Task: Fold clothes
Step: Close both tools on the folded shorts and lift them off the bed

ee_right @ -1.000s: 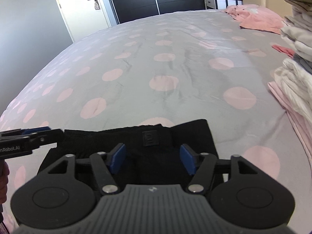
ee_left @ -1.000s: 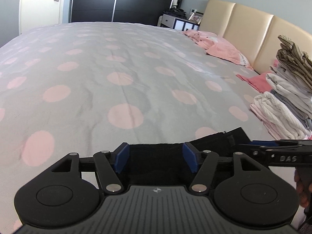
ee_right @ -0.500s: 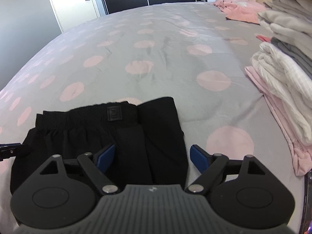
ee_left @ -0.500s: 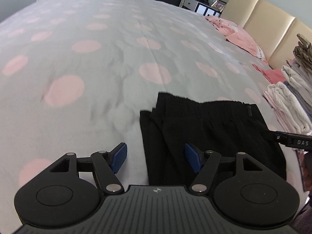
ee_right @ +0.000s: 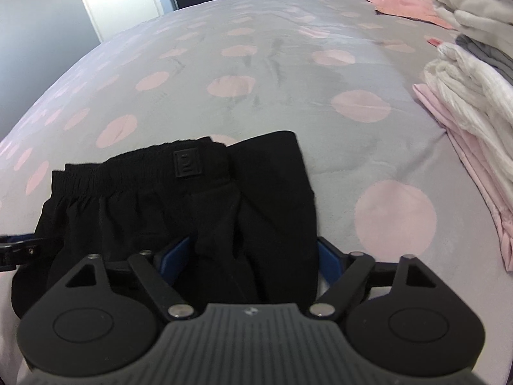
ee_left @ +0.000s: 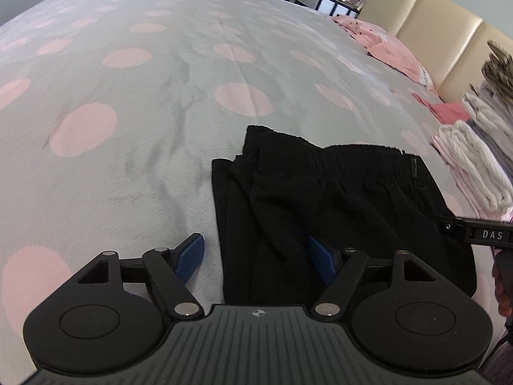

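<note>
Both grippers hang over a pair of folded black shorts (ee_left: 327,199) lying flat on the grey bedspread with pink dots (ee_left: 128,96). Left gripper (ee_left: 255,256) stands spread and widening, straddling the shorts' left edge: one blue pad (ee_left: 189,253) over bare bedspread, the other over black cloth, neither pressing it. Right gripper (ee_right: 248,258) is spread too, its jaws narrowing, with the shorts' right folded edge between the pads, not pinched. Both point steeply down at the bed. Beside the shorts to the right rises a stack of folded clothes (ee_right: 474,73).
</note>
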### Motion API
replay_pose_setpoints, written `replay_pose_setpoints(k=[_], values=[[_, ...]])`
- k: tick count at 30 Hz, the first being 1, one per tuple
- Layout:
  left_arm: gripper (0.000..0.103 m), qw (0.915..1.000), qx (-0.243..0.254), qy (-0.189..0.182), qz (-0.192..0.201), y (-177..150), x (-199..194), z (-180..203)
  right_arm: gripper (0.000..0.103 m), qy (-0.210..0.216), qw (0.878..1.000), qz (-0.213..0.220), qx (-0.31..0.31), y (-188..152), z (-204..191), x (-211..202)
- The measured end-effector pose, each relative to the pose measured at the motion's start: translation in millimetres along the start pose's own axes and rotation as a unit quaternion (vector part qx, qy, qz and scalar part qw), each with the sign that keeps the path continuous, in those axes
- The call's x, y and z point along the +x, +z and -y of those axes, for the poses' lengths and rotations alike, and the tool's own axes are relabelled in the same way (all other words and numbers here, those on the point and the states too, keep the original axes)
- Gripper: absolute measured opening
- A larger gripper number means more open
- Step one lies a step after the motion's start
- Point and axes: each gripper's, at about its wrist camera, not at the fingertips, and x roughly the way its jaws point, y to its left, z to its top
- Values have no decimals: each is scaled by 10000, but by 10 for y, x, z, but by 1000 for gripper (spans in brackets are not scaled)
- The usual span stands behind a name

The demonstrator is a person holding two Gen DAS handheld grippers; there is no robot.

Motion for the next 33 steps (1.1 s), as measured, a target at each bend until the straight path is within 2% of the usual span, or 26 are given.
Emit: replay_pose_setpoints(k=[3,5,8,11,13,22,33], values=[[67,9999,113,12,22,-6,13,44,66,28,9999,-20,-168,-5,-74,-3],[62,9998,171,3,36,1,13,64,51,87,9996,-36,-257,-2,-121,-4],[49,9997,245,-72,59,26,9,84,36,179,9990,-66,-398,-1,-190,-4],[35,9995,259,-167,55,52,12,94,28,190,9987,-90,-472,10,-239,5],[28,9994,279,-209,28,70,19,116,24,184,9986,-102,-486,19,-260,9],[9,9989,449,-162,-40,128,24,207,12,145,9981,-74,-588,36,-326,-8],[6,9983,538,-182,122,185,-169,291,9,152,9982,246,-519,59,-358,-263]])
